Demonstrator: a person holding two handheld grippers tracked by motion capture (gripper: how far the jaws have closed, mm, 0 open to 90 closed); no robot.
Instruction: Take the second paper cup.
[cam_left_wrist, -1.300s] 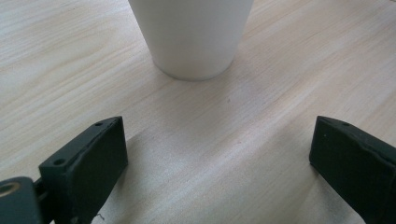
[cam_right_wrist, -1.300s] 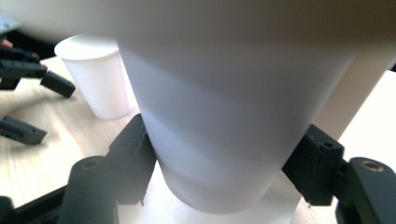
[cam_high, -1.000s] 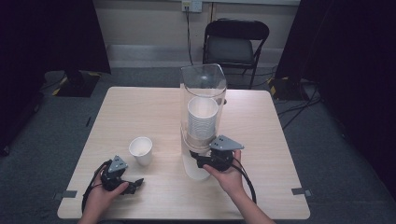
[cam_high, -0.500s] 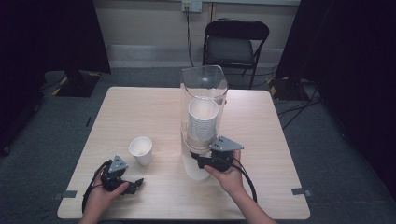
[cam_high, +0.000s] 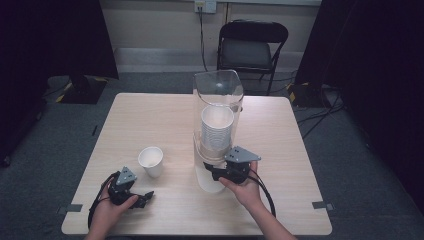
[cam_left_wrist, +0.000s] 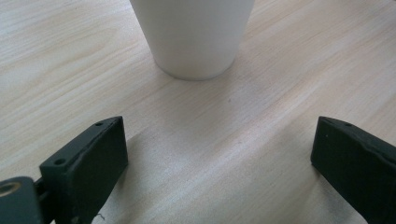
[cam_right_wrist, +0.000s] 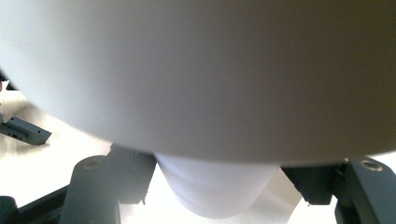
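At the lower left of the high view, the left tongs (cam_high: 141, 198) lie low on the pale wood-grain counter (cam_high: 150, 115), their flat black jaws spread wide with nothing between them. In the left gripper view the jaws frame bare wood, and a loose white paper cup (cam_left_wrist: 195, 35) stands just beyond them, apart from both; it is smooth, matte and tapered, narrow end down. In the high view that cup (cam_high: 151, 161) is upright with its mouth open to the ceiling, a little left of centre.

To the lower right of centre, the right tongs (cam_high: 210, 171) reach level into the foot of a clear plastic dispenser tube (cam_high: 218, 90). Their jaws have just been closing and are now clamped on the bottom cup (cam_right_wrist: 217, 193) that pokes out under the tube: the right gripper view shows its white tapered base pinched between the two dark jaws, with the broad, blurred underside of the dispenser above.

The tube stands upright at the middle of the counter, its long axis vertical, rounded and glossy, with a stack of nested white cups (cam_high: 216, 131) inside, mouths up. I can read no writing on any of it.

Beyond the counter, a black folding chair (cam_high: 252, 45) stands on grey carpet.
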